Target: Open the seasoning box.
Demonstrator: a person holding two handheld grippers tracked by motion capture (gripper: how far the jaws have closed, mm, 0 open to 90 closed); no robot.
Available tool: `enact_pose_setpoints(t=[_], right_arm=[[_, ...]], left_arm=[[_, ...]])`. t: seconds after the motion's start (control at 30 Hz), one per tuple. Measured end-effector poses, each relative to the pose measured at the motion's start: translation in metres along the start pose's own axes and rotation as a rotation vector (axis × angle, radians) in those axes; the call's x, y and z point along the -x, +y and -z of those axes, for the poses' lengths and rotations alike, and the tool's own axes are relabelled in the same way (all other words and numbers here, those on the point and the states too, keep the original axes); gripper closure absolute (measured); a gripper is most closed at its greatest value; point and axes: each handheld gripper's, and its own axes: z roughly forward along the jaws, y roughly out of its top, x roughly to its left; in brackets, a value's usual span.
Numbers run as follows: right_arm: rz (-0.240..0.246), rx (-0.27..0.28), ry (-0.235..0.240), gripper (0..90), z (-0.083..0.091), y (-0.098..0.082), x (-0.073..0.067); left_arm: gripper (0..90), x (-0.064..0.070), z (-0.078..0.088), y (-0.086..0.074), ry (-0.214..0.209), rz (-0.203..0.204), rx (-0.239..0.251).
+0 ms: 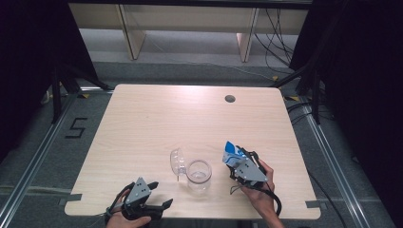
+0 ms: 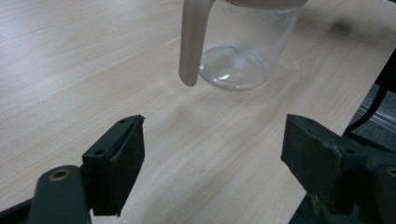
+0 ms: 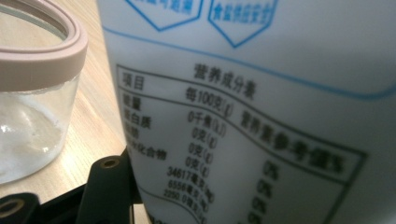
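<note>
Salt bag (image 1: 231, 153) is clamped in right gripper (image 1: 236, 159) beside glass jar (image 1: 198, 174) near table's (image 1: 157, 114) front edge; left gripper (image 1: 159, 194) stands released.

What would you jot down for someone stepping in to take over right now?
Right claw: shut on a white and blue packet, held just right of the jar.
Left claw: open, holding nothing, resting near the table's front edge and pointing at the jar.
Glass jar: upright at front centre, lid swung open to its left, looks nearly empty.
Done: jar opened, packet picked up.
Left: probably tip the packet's contents into the jar, then close the lid.
</note>
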Motion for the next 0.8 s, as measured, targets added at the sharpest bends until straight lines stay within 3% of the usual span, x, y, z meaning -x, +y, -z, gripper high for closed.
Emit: enact_pose_setpoints(t=[0.07, 0.27, 0.47, 0.5, 0.6, 0.8], right_arm=[[0.014, -0.007, -0.019, 42.1, 0.0, 0.001, -0.002], [0.105, -0.024, -0.05, 42.3, 0.0, 0.004, -0.006], [0.137, -0.039, -0.083, 42.5, 0.0, 0.005, -0.009], [0.174, -0.036, -0.089, 42.5, 0.0, 0.006, -0.008], [0.152, -0.042, -0.093, 42.5, 0.0, 0.006, -0.01], [0.185, -0.048, -0.109, 42.5, -0.001, 0.009, -0.013]], left_arm=[[21.1, 0.001, -0.001, 0.0, 0.004, 0.019, 0.02], [21.1, 0.0, -0.001, 0.0, 0.007, 0.004, 0.013], [21.1, 0.0, -0.001, 0.0, 0.012, -0.002, 0.011], [21.0, 0.0, -0.001, 0.0, 0.012, -0.002, 0.011], [21.1, 0.0, -0.001, 0.0, 0.014, -0.002, 0.011], [21.1, -0.001, -0.001, 0.0, 0.012, -0.002, 0.011]])
